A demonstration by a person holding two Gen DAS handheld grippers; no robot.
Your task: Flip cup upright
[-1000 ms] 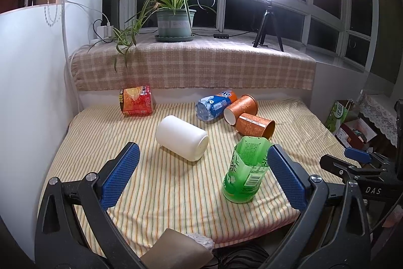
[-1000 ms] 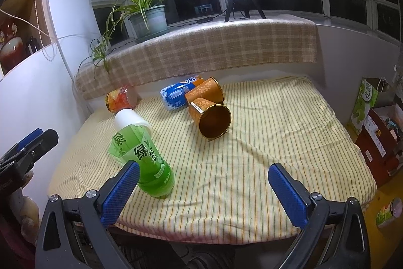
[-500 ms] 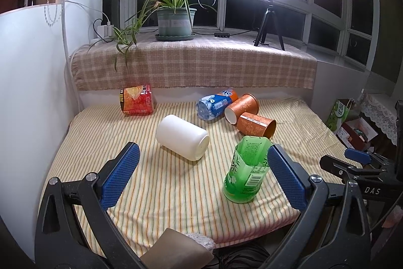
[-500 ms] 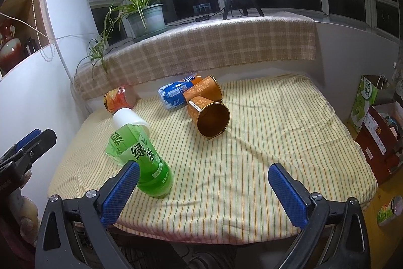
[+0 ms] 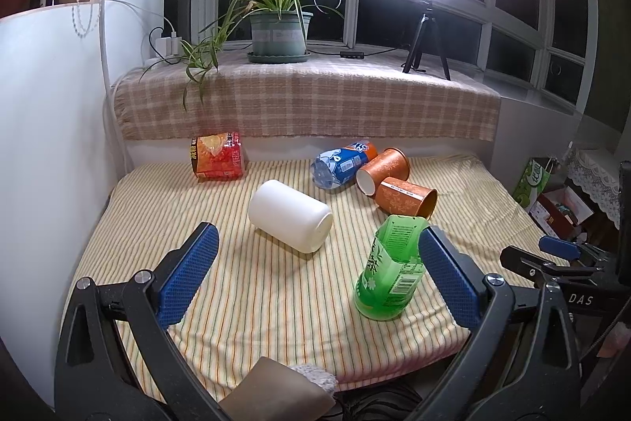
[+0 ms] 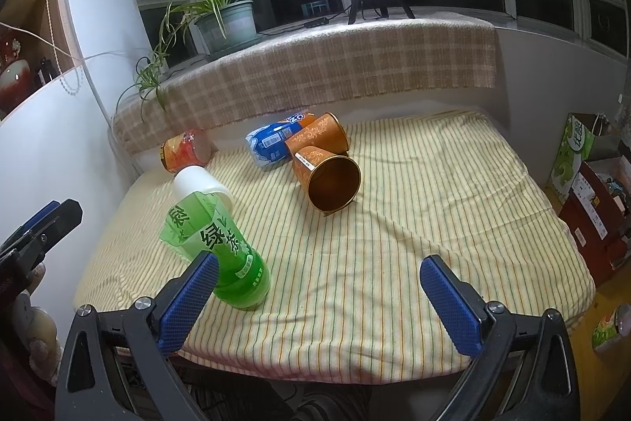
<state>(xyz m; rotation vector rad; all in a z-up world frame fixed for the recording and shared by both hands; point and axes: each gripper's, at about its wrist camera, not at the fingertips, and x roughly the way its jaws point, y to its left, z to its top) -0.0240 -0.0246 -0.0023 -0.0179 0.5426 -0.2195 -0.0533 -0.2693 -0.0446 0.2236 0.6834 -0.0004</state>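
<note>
lying on its side mid-table, white cup pointing its long axis from far-left base down toward a near-right mouth, straight ahead of the left gripper and a little beyond the fingertips. sitting inside the span of the blue pads, so looking like the nearest candidate for flipping, though only guessing which cup is meant. showing in the right view as just a white end peeking out behind the green bottle.

counting cups now: one white, two orange. nearer orange cup lying on its side, gaping its mouth toward the right gripper; farther orange cup lying behind and touching it. both well ahead of the right fingertips, closer to that hand than to the left.

counting the rest: one green bottle with its top cut off, leaning, tucked just beside the left gripper's right pad; one blue bottle on its side against the far orange cup; one red snack pack at the back left.

resting everything on the striped cloth. spreading wide, both pairs of fingers, gripping nothing. judging the left hand better placed for the white cup, closing across its short width rather than along its length.
</note>
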